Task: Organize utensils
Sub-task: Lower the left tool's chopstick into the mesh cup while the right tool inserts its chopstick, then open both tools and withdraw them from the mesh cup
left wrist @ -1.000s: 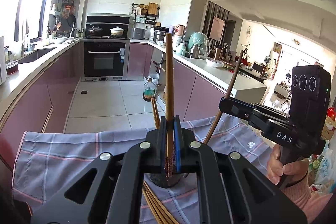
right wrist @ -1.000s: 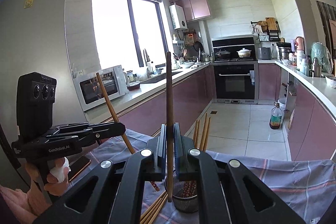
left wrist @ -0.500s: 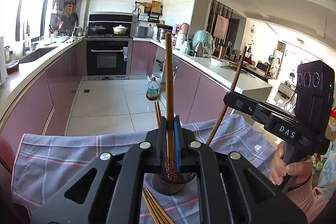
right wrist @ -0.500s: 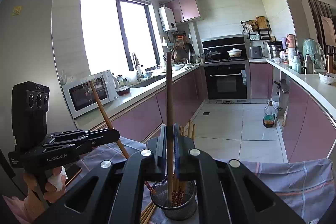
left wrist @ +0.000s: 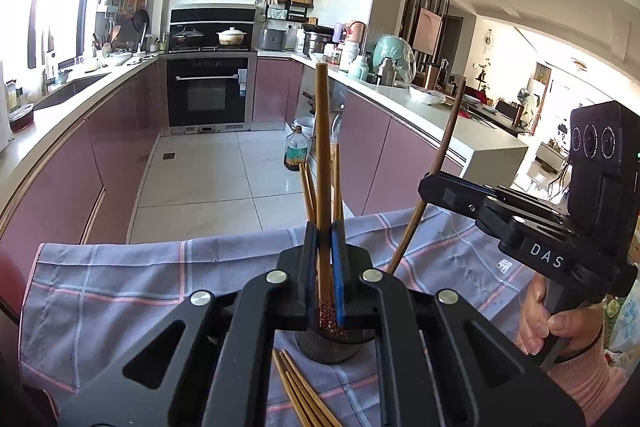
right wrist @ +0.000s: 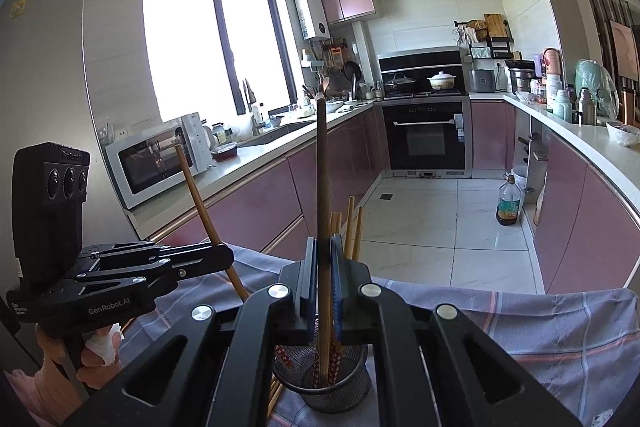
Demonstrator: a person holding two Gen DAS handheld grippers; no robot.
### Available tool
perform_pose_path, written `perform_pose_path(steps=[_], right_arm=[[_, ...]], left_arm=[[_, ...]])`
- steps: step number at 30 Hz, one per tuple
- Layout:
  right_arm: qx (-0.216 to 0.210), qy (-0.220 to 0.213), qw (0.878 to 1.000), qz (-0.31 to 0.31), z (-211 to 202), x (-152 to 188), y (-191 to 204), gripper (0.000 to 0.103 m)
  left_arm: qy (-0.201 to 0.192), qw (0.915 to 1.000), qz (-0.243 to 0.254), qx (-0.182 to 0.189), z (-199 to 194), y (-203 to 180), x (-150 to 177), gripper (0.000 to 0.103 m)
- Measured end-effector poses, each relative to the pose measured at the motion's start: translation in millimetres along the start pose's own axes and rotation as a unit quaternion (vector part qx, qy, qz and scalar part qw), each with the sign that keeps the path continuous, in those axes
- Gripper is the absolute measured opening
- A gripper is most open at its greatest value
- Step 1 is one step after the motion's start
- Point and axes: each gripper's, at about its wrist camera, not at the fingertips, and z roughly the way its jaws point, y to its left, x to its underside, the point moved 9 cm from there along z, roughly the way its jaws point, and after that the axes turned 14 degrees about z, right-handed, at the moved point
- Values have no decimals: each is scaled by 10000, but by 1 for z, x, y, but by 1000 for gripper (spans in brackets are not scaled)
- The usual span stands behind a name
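In the left wrist view my left gripper (left wrist: 324, 231) is shut on a light wooden chopstick (left wrist: 322, 147) held upright, its patterned lower end at the mouth of a black mesh holder (left wrist: 332, 349). My right gripper (left wrist: 425, 185) comes in from the right, shut on a darker chopstick (left wrist: 444, 167) that leans toward the holder. In the right wrist view my right gripper (right wrist: 323, 241) grips that dark chopstick (right wrist: 322, 179), whose tip is inside the mesh holder (right wrist: 320, 387) among several other chopsticks (right wrist: 352, 227). The left gripper (right wrist: 230, 254) is at the left with its light chopstick (right wrist: 200, 195).
The holder stands on a checked grey-blue cloth (left wrist: 140, 287) over the table. Loose chopsticks (left wrist: 296, 387) lie on the cloth in front of the holder. A hand (left wrist: 560, 327) holds the right gripper's handle. Beyond are pink kitchen cabinets, an oven (left wrist: 208, 95) and a microwave (right wrist: 156, 163).
Both grippers have come down and closer to the mesh holder. The lower ends of the two held chopsticks have sunk toward and into its mouth. Both grips stay closed.
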Motion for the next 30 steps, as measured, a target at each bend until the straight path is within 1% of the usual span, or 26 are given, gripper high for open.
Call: perform_pose_path(steps=[18, 30], right_arm=[[153, 296, 9994, 119, 21, 14, -13, 5], [250, 687, 9972, 122, 39, 29, -19, 6]], left_arm=[[463, 9989, 14, 55, 42, -2, 25, 8], [737, 9970, 119, 191, 62, -4, 38, 8]])
